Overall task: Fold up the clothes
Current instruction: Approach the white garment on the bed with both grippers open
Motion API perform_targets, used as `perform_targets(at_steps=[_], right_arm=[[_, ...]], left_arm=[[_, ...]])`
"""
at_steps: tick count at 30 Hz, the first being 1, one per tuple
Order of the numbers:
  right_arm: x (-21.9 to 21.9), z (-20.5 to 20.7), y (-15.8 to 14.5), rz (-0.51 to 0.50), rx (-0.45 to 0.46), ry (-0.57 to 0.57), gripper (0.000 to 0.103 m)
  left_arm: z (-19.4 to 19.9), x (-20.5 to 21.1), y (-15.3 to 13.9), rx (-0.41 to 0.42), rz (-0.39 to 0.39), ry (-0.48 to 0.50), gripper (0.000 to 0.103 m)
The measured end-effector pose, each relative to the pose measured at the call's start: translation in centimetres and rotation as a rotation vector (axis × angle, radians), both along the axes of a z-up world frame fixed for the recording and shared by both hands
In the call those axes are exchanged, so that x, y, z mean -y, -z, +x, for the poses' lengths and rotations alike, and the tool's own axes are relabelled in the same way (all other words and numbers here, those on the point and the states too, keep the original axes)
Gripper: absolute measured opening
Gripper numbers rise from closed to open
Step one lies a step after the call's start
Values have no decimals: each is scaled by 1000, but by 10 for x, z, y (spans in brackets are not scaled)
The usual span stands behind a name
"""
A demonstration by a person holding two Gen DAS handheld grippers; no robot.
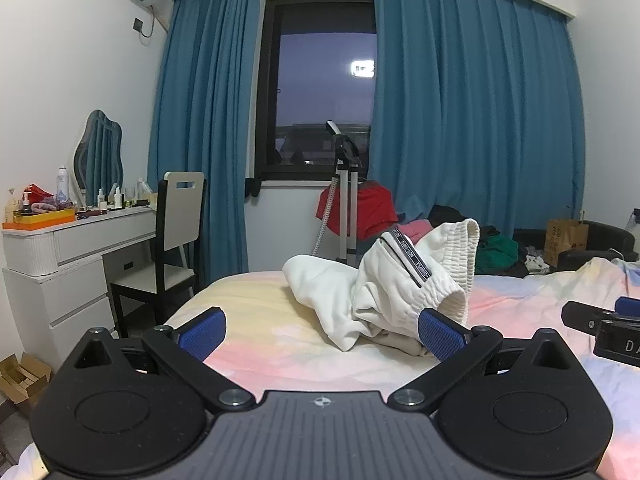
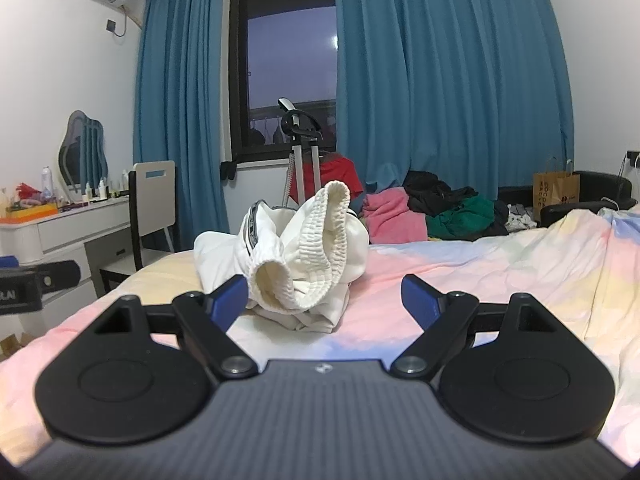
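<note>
- A white garment (image 1: 384, 292), seemingly sweatpants with a ribbed elastic waistband (image 2: 320, 248) and a black printed strip, lies crumpled in a heap on a bed with a pastel sheet (image 1: 256, 320). It is bunched and unfolded, with the waistband standing up and gaping.
- The left gripper (image 1: 320, 334) hovers low over the sheet with its blue-padded fingers spread wide, holding nothing. Its right-hand pad sits just in front of the heap's edge.
- The right gripper (image 2: 325, 300) is likewise spread and empty, facing the waistband opening, which sits between its fingers.
- Both claws face the heap from the near side, likely so that each can take one side of the waistband.
- Behind the bed are blue curtains (image 1: 472, 120), a dark window, a garment steamer (image 2: 298, 152), a pile of other clothes (image 2: 440, 208) and a dressing table (image 1: 76, 248).
</note>
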State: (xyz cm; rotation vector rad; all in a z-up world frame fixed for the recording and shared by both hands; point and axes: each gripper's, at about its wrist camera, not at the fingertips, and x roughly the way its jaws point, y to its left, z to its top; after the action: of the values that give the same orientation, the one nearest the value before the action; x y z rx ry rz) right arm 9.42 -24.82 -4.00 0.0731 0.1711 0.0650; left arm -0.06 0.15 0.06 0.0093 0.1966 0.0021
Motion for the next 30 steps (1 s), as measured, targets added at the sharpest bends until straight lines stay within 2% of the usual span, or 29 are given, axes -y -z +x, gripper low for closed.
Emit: perform_targets(at_steps=[5, 9, 14, 22, 30], right_arm=[[-5, -1, 3, -12, 13, -6, 85], [-5, 0, 2, -7, 12, -10, 85], [-5, 3, -3, -5, 4, -13, 85], [16, 2, -7, 54, -20, -21, 85], [22, 12, -12, 69, -17, -16, 84]], left_arm=[[-3, -9, -2, -28, -8, -8, 103], [3, 0, 5, -35, -14, -19, 103], [27, 3, 15, -36, -30, -23, 103], [39, 1, 24, -54, -33, -26, 103], [35, -6, 24, -53, -40, -22, 103]])
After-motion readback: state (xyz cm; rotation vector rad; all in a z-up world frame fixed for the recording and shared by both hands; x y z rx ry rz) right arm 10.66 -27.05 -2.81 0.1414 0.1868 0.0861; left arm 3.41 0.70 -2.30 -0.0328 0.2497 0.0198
